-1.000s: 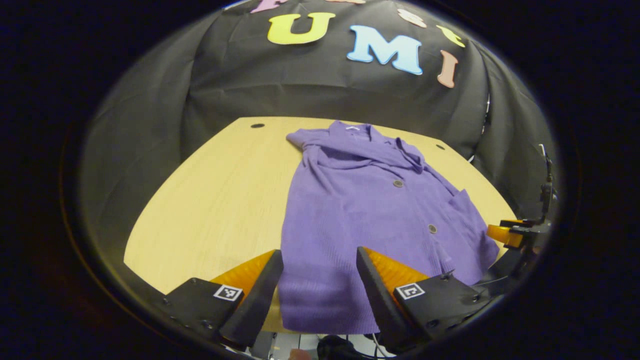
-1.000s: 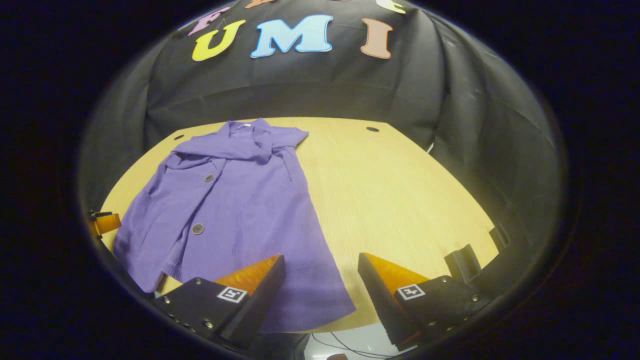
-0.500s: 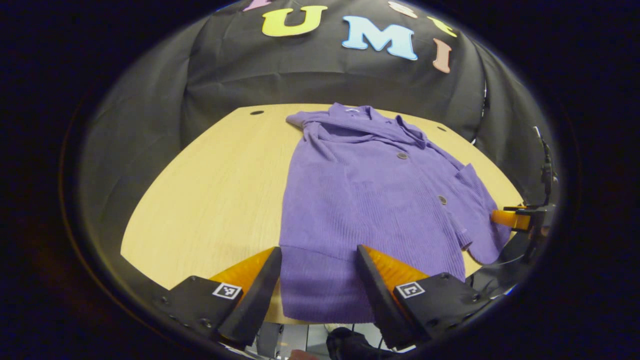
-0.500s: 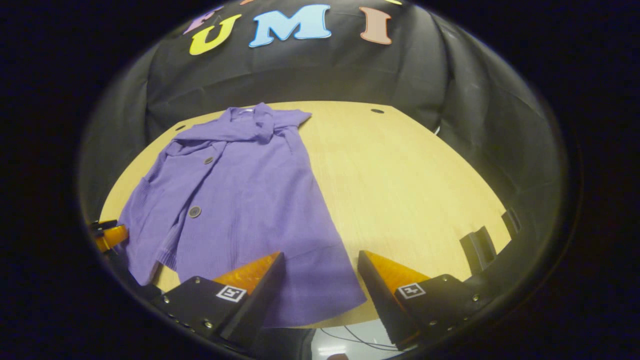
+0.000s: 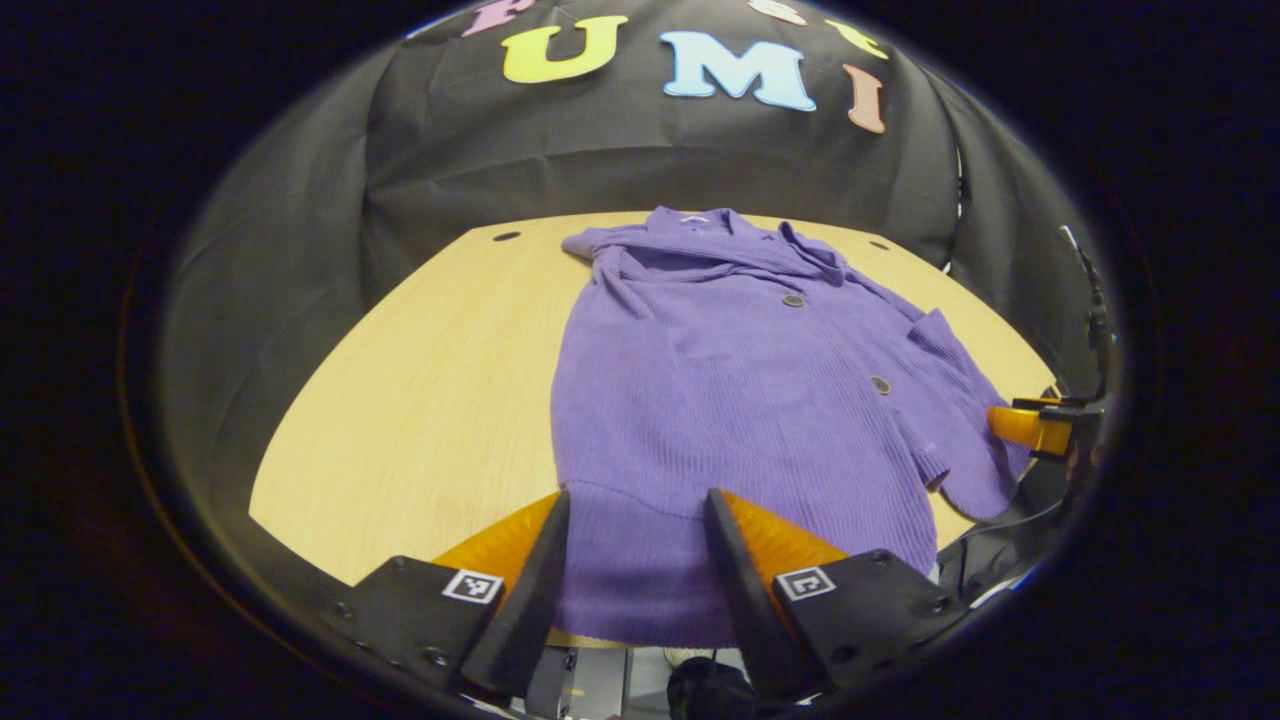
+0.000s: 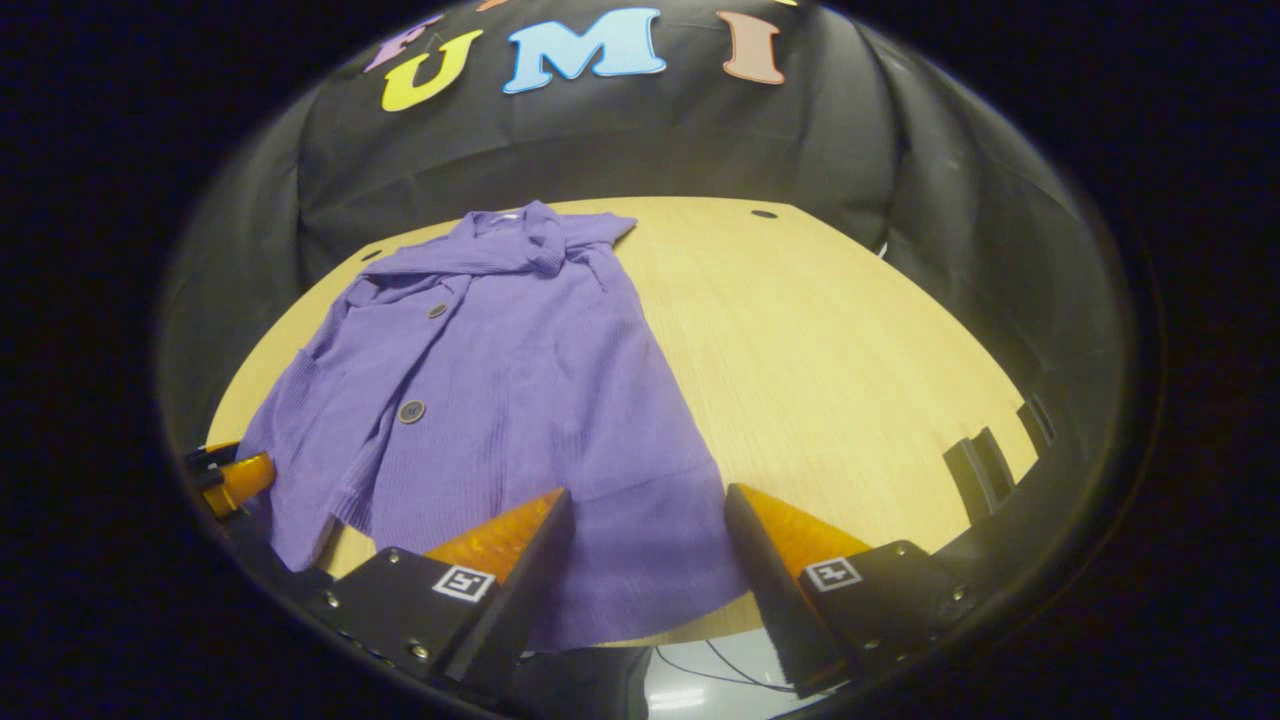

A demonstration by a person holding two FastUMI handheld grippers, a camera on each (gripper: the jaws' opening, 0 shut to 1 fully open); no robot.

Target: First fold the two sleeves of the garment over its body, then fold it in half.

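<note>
A purple knit cardigan [image 5: 740, 380] with dark buttons lies flat on the wooden table [image 5: 430, 400], collar at the far side and hem at the near edge. Its sleeves look bunched across the chest below the collar. My left gripper [image 5: 636, 497] is open, its orange fingers straddling the hem's near left part just above the cloth. In the right gripper view the cardigan [image 6: 520, 370] covers the table's left half. My right gripper [image 6: 648, 493] is open over the hem's right corner. Each view catches the other gripper's orange finger at the cardigan's far side [image 5: 1025, 428] [image 6: 240, 480].
Bare wood [image 6: 830, 360] stretches to the right of the cardigan in the right gripper view. Two black clips [image 6: 985, 465] stick up at that table edge. Small dark holes [image 5: 506, 236] mark the far corners. Cables hang below the near edge.
Both grippers have moved forward and down toward the hem, which now lies between each pair of fingers. The cardigan has not shifted on the table.
</note>
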